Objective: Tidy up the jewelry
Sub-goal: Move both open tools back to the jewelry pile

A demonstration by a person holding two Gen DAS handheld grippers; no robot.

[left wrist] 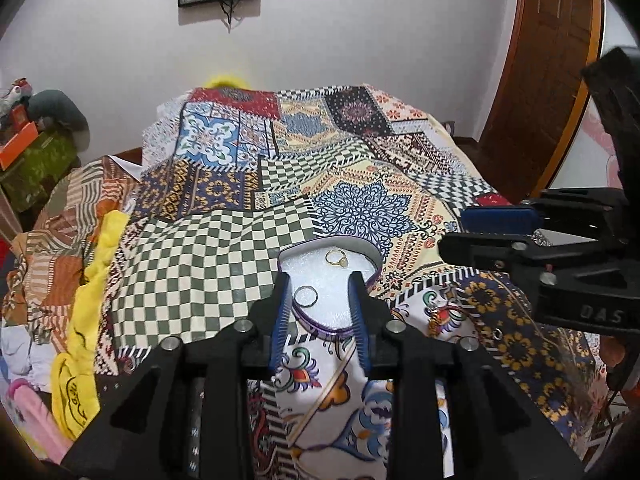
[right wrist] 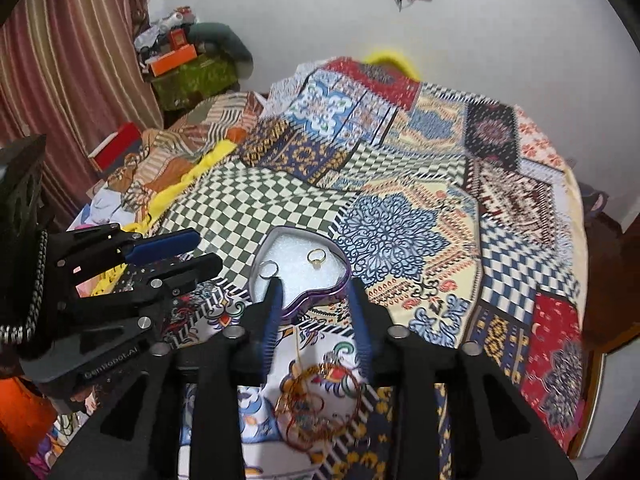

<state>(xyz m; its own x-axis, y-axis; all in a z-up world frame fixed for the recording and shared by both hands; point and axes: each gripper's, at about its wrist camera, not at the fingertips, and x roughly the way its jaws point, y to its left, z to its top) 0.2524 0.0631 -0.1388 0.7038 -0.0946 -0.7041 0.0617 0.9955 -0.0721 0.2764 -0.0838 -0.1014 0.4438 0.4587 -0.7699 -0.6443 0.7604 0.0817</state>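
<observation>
Patchwork bedspread (left wrist: 224,264) bearing heart-shaped tin (left wrist: 372,254); gold ring (left wrist: 336,258) and silver ring (left wrist: 306,295) inside tin. Left gripper (left wrist: 320,292) spread over tin, empty. Right gripper (right wrist: 316,296) spread just short of tin, bangles (right wrist: 320,404) beneath.

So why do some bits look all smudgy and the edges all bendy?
Right wrist view: the bangles close beneath the right gripper are blurred, and the bedspread's far edge smears. Left wrist view: the rings in the heart-shaped box look sharp; the fisheye bows the door and darkens the corners.
</observation>
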